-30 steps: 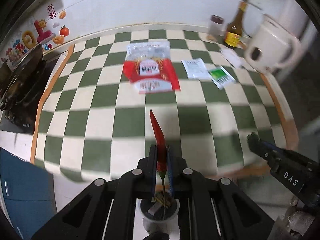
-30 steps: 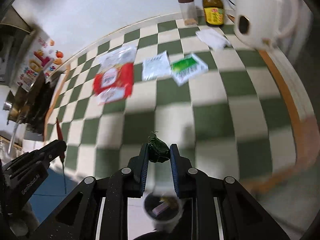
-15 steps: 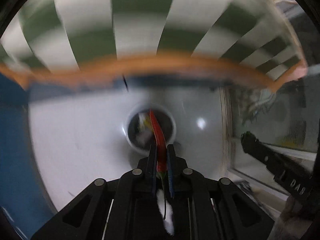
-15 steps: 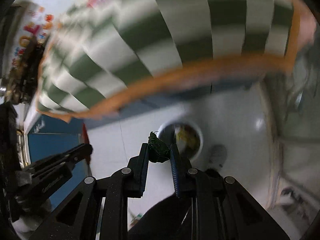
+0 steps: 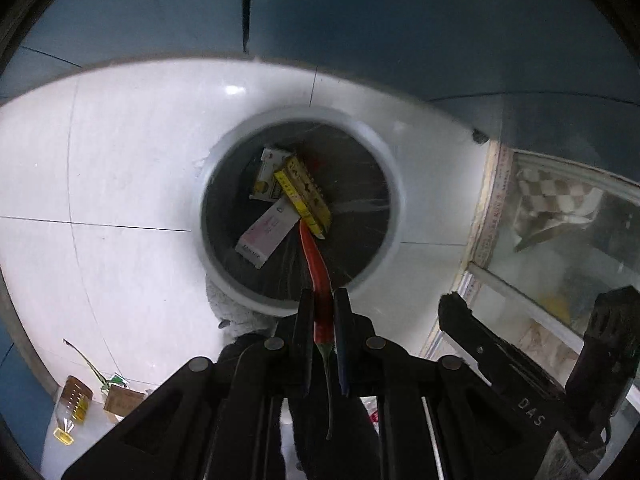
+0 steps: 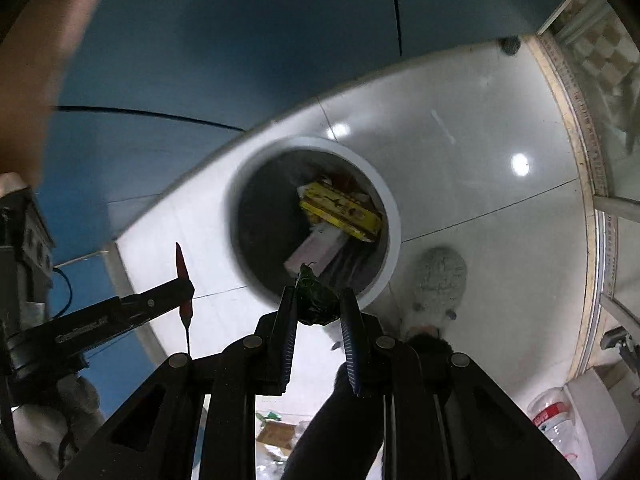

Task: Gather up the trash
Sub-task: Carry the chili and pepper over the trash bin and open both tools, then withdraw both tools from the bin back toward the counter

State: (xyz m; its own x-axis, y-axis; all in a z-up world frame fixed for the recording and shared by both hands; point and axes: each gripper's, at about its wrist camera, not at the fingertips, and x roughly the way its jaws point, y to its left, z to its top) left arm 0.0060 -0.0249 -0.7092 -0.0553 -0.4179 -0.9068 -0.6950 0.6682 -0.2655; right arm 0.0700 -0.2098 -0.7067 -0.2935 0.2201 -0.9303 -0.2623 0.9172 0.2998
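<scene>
A round grey trash bin [image 5: 394,184] stands on the white tiled floor, seen from above; it also shows in the right wrist view [image 6: 394,216]. It holds a yellow box [image 5: 306,192], a pink-and-white box [image 5: 266,236] and other packaging. My left gripper [image 5: 320,304] is shut on a red chili pepper [image 5: 316,264], which points over the bin's near rim. My right gripper [image 6: 318,300] is shut on a dark green vegetable scrap [image 6: 314,300], just above the bin's near rim. The left gripper with the chili [image 6: 182,280] shows at left in the right wrist view.
Blue cabinet fronts [image 5: 360,20] rise behind the bin. A fluffy grey slipper [image 6: 438,284] stands next to the bin. A glass door frame [image 5: 488,216] runs along the right. Small bottles and cartons [image 5: 76,404] lie on the floor at lower left.
Both grippers swung down from the checkered table to point at the floor bin, closing in on it. The chili and the green scrap stayed held.
</scene>
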